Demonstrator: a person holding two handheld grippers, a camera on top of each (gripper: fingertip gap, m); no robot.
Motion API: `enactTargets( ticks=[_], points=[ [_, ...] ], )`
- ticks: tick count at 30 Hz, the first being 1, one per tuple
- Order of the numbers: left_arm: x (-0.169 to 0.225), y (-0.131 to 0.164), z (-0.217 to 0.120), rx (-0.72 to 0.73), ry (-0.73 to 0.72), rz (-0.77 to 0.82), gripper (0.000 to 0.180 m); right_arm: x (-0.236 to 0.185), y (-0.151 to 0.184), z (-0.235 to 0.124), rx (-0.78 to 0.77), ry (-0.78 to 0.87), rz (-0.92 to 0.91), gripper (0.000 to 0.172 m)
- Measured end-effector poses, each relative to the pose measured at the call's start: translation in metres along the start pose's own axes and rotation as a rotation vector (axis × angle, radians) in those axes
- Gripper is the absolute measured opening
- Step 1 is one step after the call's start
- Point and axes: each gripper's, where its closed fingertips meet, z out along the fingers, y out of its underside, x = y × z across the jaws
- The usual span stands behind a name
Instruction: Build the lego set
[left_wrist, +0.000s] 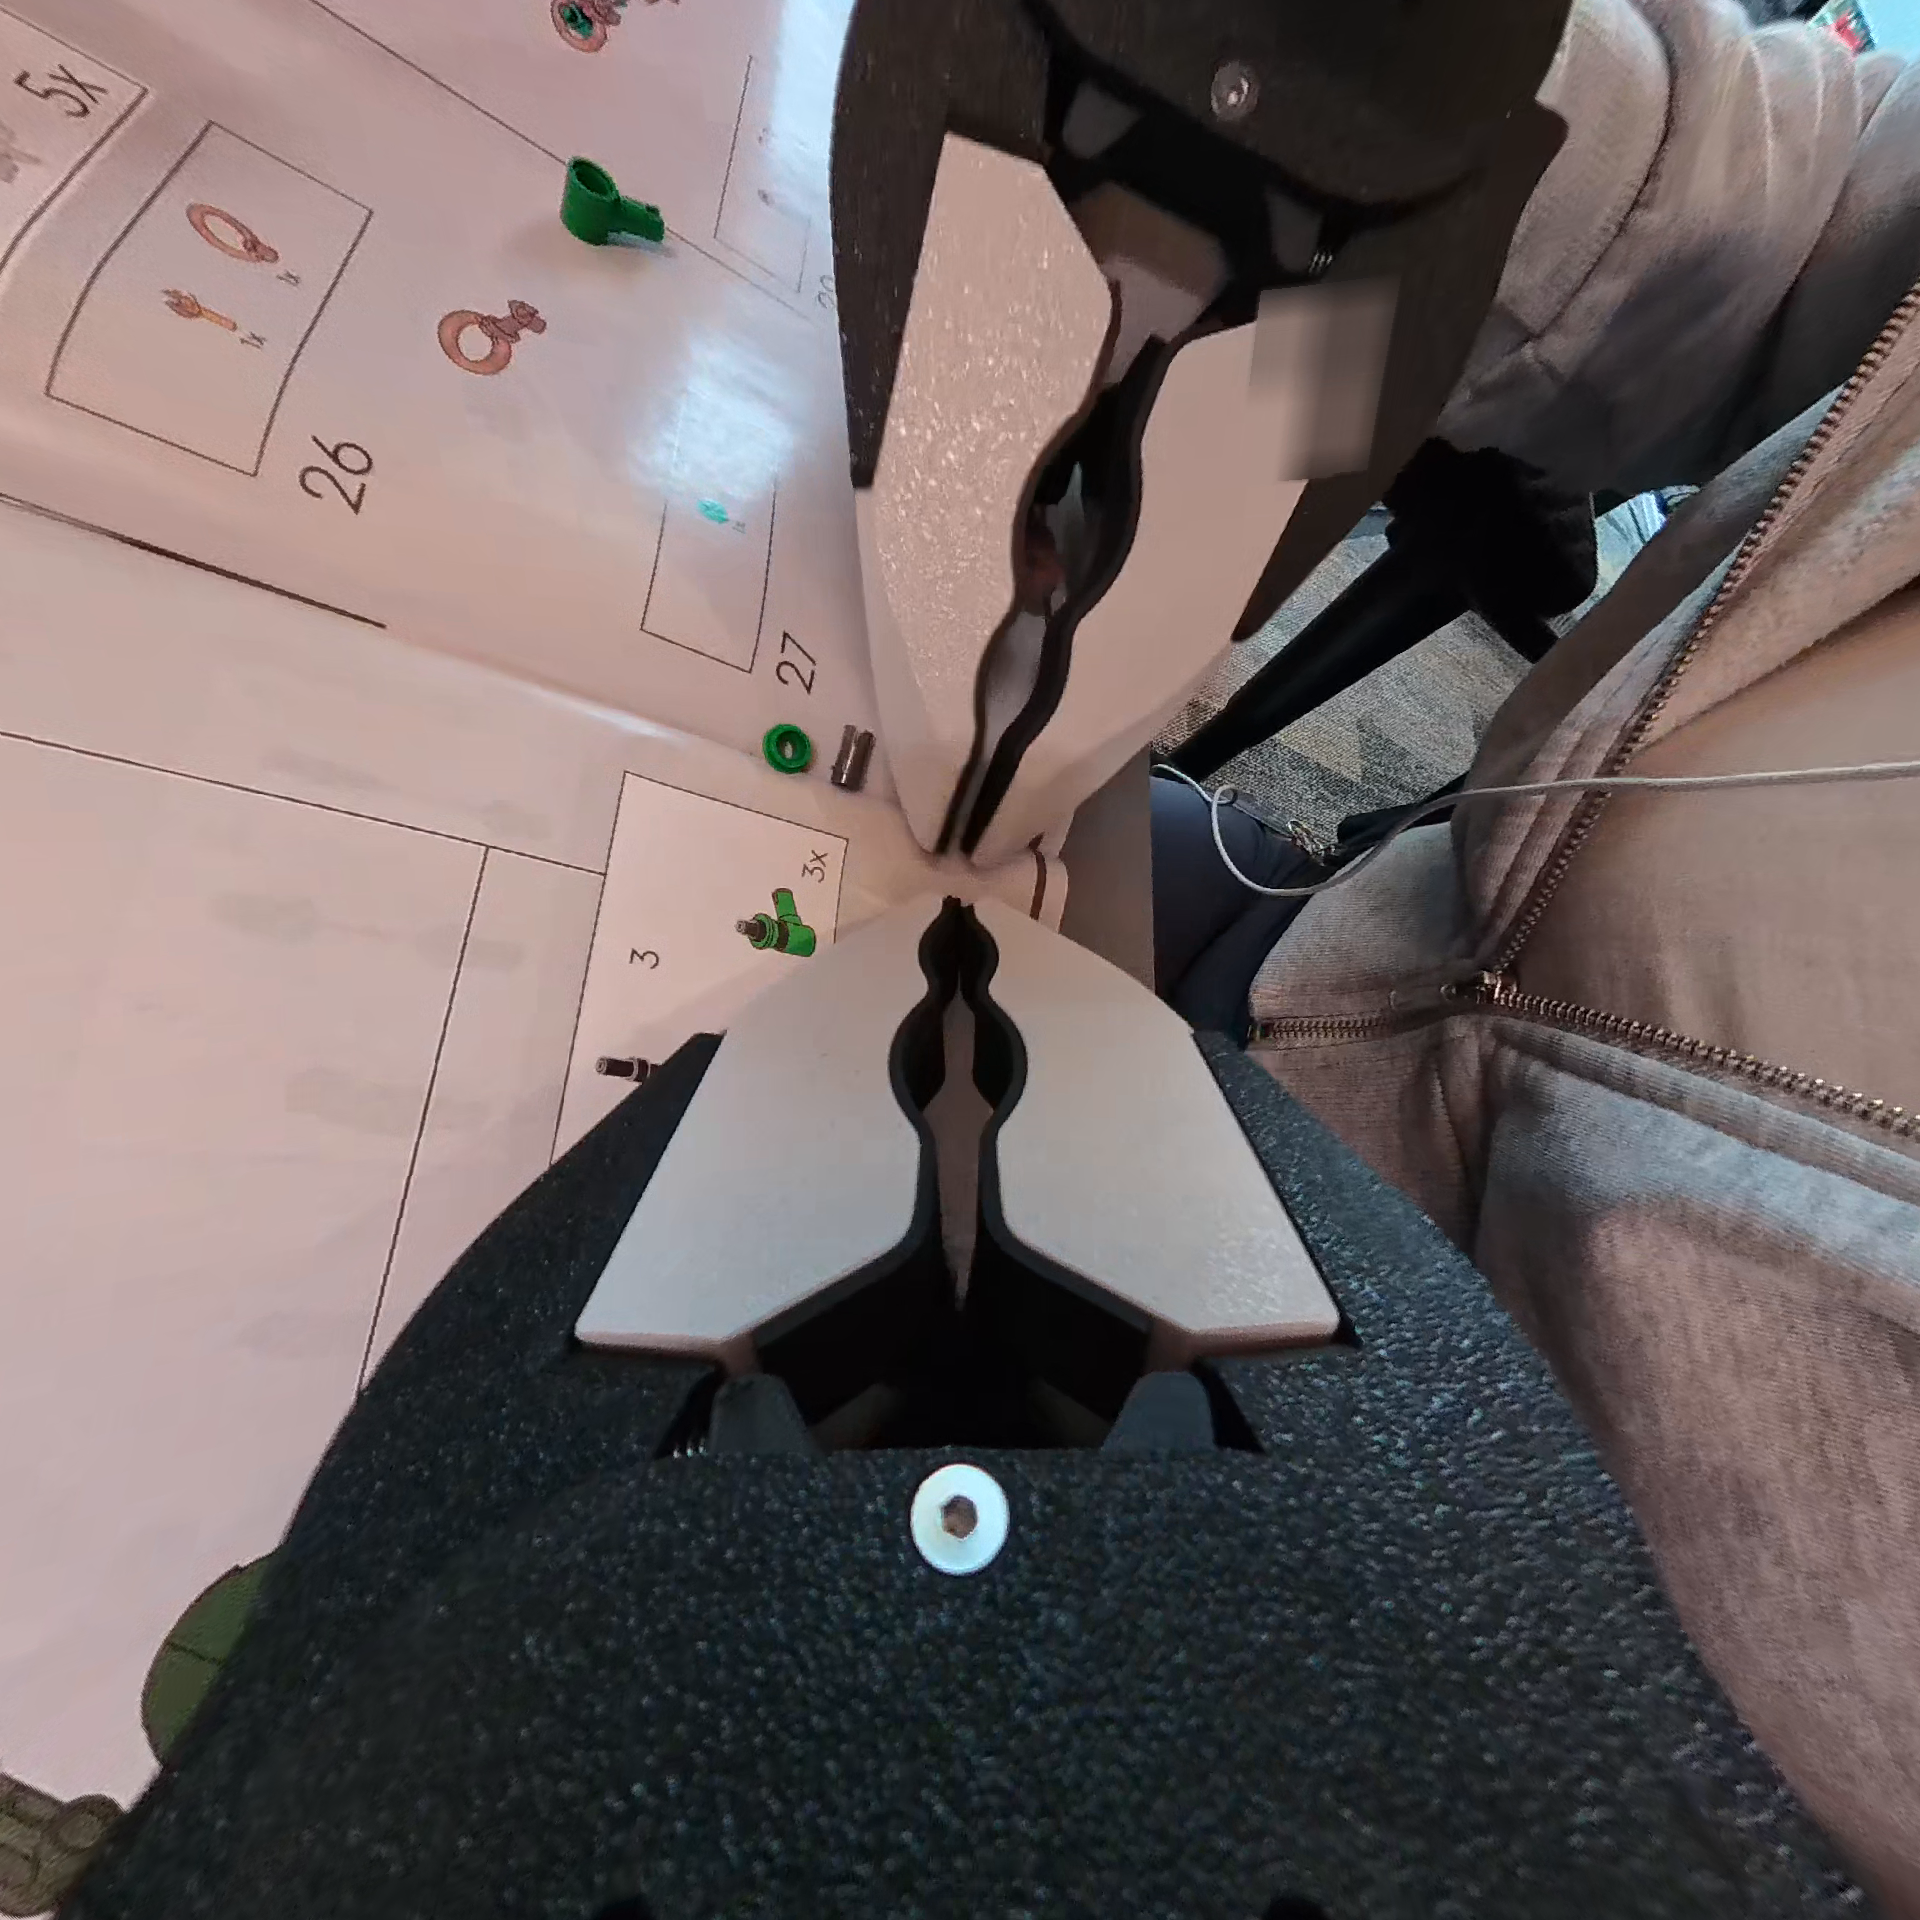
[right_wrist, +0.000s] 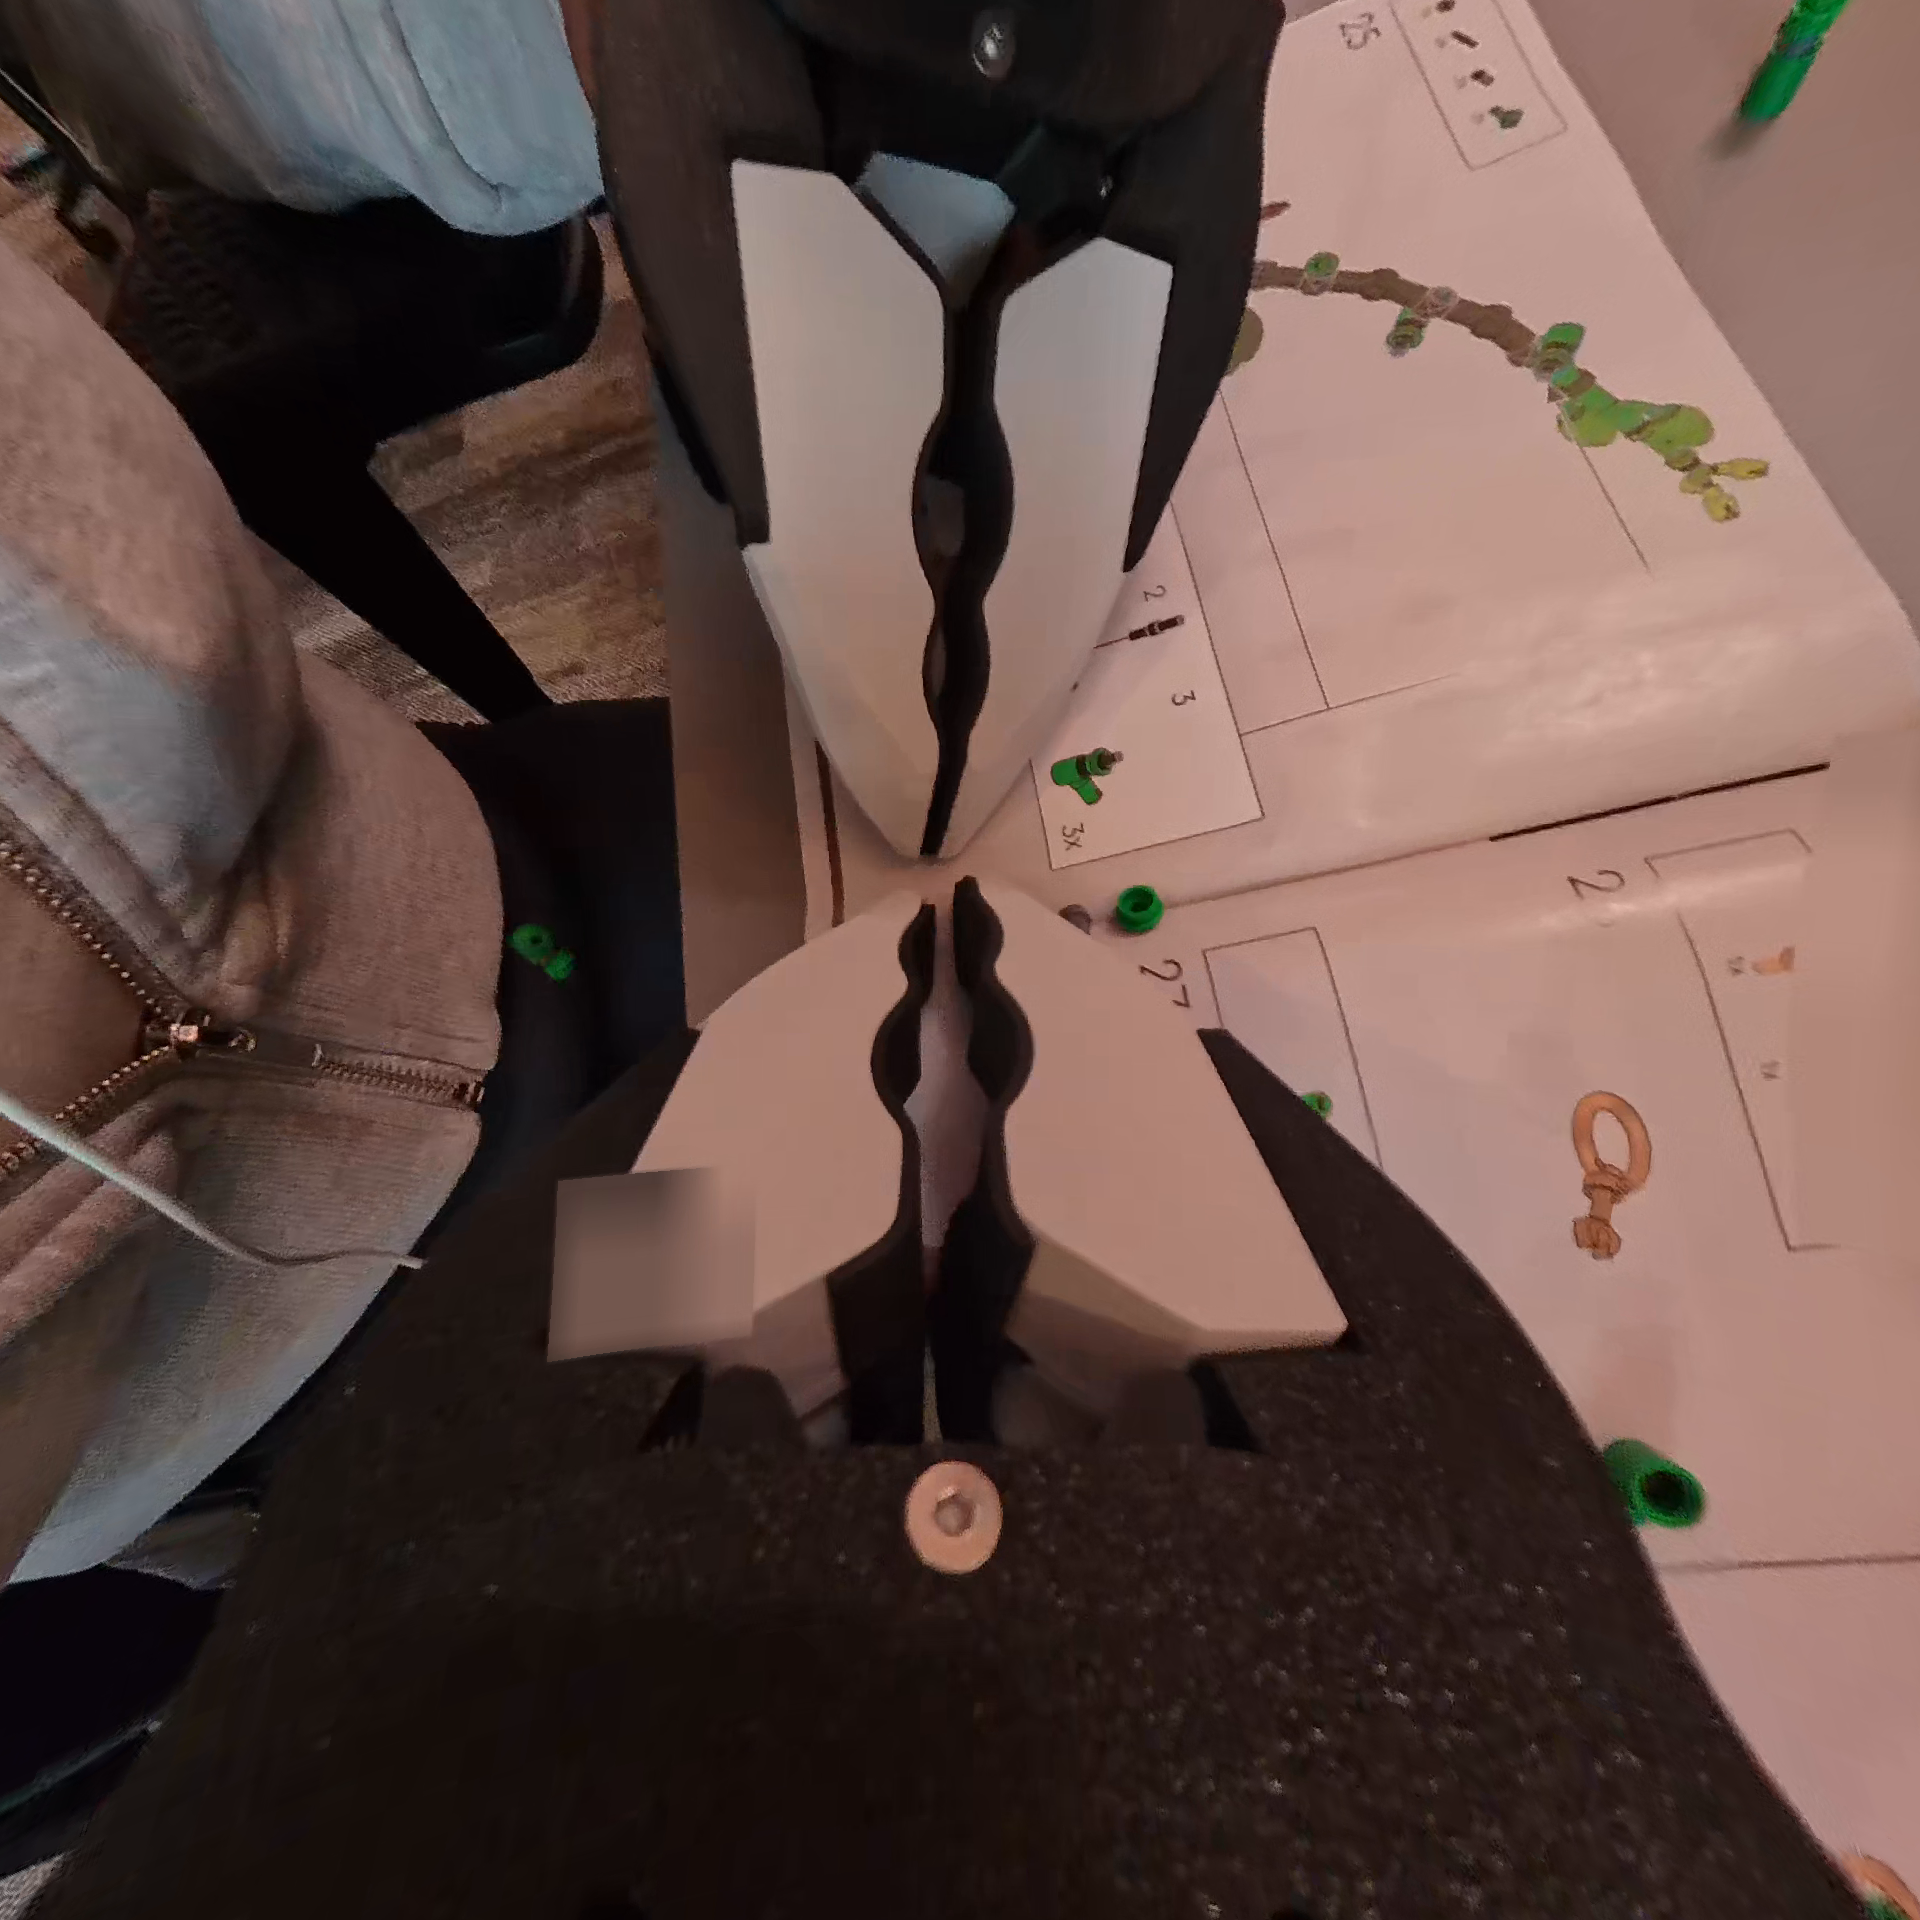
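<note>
The two tools point tip to tip over the near edge of an open booklet (left_wrist: 312, 935). The left tool (left_wrist: 951, 909) has its fingers pressed together, with nothing between them. The right tool (right_wrist: 940, 909) is almost pressed together too, and it also holds nothing. A green ring (left_wrist: 787, 746) and a small dark pin (left_wrist: 854, 755) lie on the booklet, just beside the right tool's tip and to the left tool's own left. The pin's long side runs about along the right tool's fingers. The right tool is nearer to both.
</note>
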Motion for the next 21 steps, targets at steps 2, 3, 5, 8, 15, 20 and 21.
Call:
enactTargets(
  ticks=[2, 3, 5, 8, 15, 20, 21],
  points=[
    [0.0, 0.0, 0.0, -0.001, 0.009, -0.012, 0.0, 0.007, 0.001, -0.006, -0.01, 0.052, 0.01, 0.008],
    [0.0, 0.0, 0.0, -0.002, 0.018, -0.023, 0.0, 0.011, 0.0, -0.01, -0.006, 0.086, 0.011, 0.011],
    [0.002, -0.003, -0.002, 0.013, 0.037, -0.03, 0.001, 0.006, -0.002, -0.016, 0.011, 0.104, -0.009, 0.016],
    [0.011, -0.014, -0.013, 0.115, 0.084, 0.029, 0.007, -0.016, -0.011, -0.029, 0.037, 0.125, -0.109, 0.015],
    [0.039, -0.028, -0.049, 0.293, -0.14, 0.207, 0.023, -0.096, 0.003, -0.002, 0.064, 0.017, -0.152, 0.008],
    [0.053, -0.02, -0.067, 0.51, -0.346, 0.279, 0.021, -0.119, 0.095, 0.082, -0.281, 0.006, -0.019, 0.027],
    [0.054, -0.016, -0.068, 0.521, -0.381, 0.309, 0.021, -0.125, 0.109, 0.092, -0.334, 0.011, -0.023, 0.029]
  ],
)
